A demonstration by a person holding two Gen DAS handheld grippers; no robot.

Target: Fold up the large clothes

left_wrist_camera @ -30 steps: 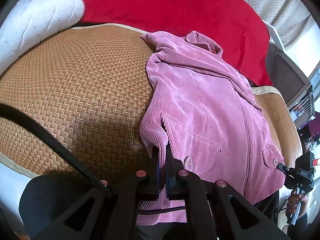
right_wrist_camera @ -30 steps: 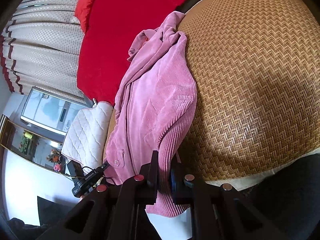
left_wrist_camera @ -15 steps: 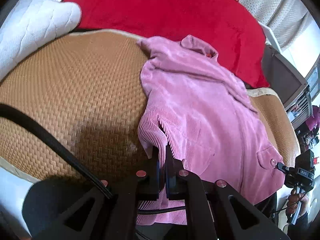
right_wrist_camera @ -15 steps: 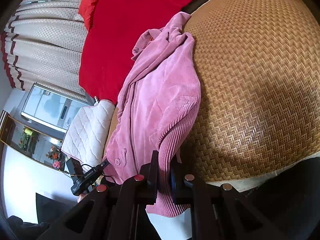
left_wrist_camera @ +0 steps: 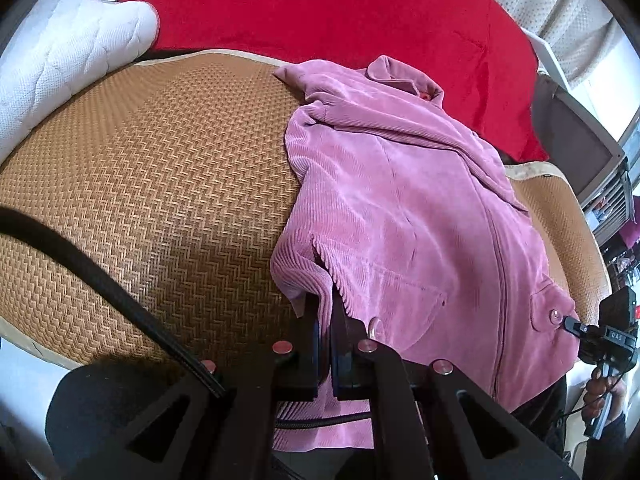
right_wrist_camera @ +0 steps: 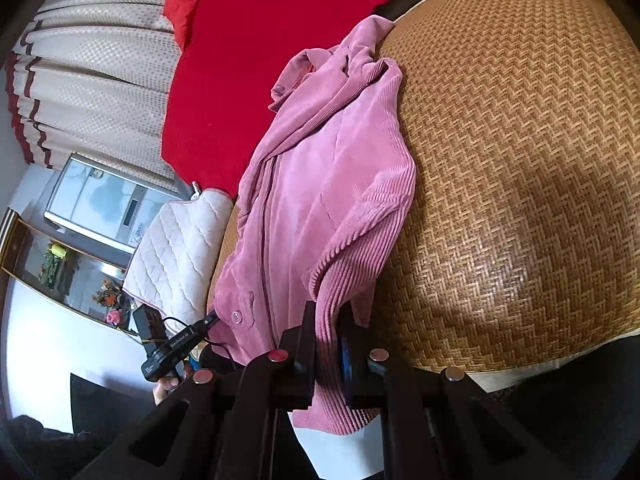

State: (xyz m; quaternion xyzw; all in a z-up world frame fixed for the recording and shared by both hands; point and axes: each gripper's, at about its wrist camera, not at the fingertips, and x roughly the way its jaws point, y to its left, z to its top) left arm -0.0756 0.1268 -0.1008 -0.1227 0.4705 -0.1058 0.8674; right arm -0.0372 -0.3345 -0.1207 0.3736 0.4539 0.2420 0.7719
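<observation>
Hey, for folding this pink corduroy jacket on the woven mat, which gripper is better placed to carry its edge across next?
Probably the left gripper: it is shut on the pink corduroy jacket at its ribbed hem corner, beside open woven mat. The right gripper also clamps ribbed fabric, so either could lead.

1. A bed covered by a tan woven herringbone mat with a pale cloth border (left_wrist_camera: 160,184) (right_wrist_camera: 520,160) spreads ahead of both grippers.
2. A pink corduroy jacket with buttoned pockets (left_wrist_camera: 400,208) (right_wrist_camera: 320,176) lies on the mat, running forward from the left gripper (left_wrist_camera: 325,328) and the right gripper (right_wrist_camera: 326,332); its near hem hangs over the bed's edge.
3. A red plush blanket (left_wrist_camera: 320,12) (right_wrist_camera: 248,40) lies beyond the mat.
4. A white quilted pad (left_wrist_camera: 68,56) sits far left of the left gripper.
</observation>
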